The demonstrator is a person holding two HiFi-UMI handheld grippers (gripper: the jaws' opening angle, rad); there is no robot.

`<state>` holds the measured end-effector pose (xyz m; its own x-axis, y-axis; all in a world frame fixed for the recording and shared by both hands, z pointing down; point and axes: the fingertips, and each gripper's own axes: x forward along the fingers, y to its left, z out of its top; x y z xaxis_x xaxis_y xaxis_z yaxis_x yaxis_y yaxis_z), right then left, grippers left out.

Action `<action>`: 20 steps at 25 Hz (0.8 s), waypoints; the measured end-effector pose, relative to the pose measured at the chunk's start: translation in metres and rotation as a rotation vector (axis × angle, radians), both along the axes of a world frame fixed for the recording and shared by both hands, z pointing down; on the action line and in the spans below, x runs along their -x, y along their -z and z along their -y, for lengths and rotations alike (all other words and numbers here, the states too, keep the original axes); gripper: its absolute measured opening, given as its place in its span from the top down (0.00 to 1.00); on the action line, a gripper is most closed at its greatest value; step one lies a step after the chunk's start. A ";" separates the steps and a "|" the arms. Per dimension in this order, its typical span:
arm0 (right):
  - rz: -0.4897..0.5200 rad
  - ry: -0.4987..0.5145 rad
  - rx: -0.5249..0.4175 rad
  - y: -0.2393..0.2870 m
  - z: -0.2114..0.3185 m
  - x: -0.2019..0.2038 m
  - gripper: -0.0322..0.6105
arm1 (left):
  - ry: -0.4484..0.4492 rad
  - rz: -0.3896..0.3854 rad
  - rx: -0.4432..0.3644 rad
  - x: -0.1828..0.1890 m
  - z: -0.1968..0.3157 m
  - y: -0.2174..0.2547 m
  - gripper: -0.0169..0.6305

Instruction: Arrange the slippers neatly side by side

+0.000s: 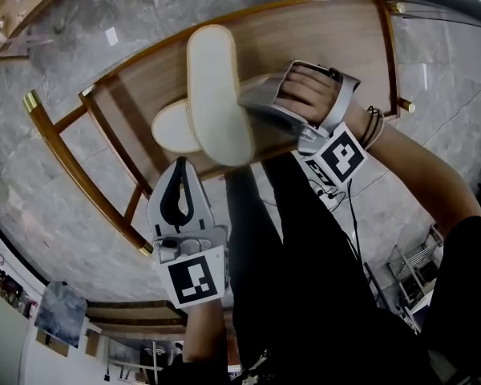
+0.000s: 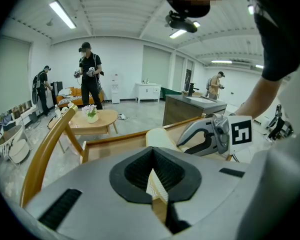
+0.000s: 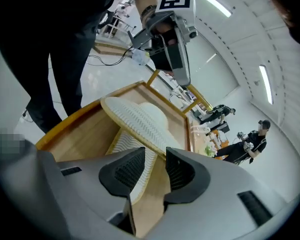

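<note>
We see two cream slippers overlapping on the wooden table point(image 1: 321, 30). The upper slipper point(image 1: 216, 87) runs from 12 to 6 o'clock, tilted over the lower slipper point(image 1: 172, 127), which pokes out at its 9 o'clock. Our left gripper point(image 1: 179, 165), at the lower slipper's 6 o'clock, pinches its edge with jaws pressed together. Our right gripper point(image 1: 250, 103), at the upper slipper's 3 o'clock, has its jaws spread, gripping nothing.
</note>
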<state>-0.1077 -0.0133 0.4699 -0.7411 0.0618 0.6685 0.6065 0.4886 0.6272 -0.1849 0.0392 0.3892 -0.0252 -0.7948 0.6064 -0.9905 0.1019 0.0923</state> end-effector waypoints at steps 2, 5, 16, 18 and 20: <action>0.028 0.044 -0.031 0.004 -0.002 0.004 0.80 | 0.004 0.001 0.000 0.000 -0.001 0.000 0.99; 0.065 0.131 -0.072 0.010 -0.007 0.006 0.81 | -0.002 0.003 0.001 -0.001 -0.003 -0.002 0.99; 0.093 0.168 -0.078 0.014 -0.015 0.013 0.88 | 0.011 0.004 0.010 0.000 -0.010 -0.001 0.99; 0.103 0.150 -0.075 0.019 -0.014 0.013 0.89 | 0.016 0.008 0.005 0.001 -0.011 0.003 0.99; 0.117 0.139 -0.076 0.026 -0.014 0.014 0.90 | 0.019 0.012 -0.016 0.001 -0.010 0.010 0.99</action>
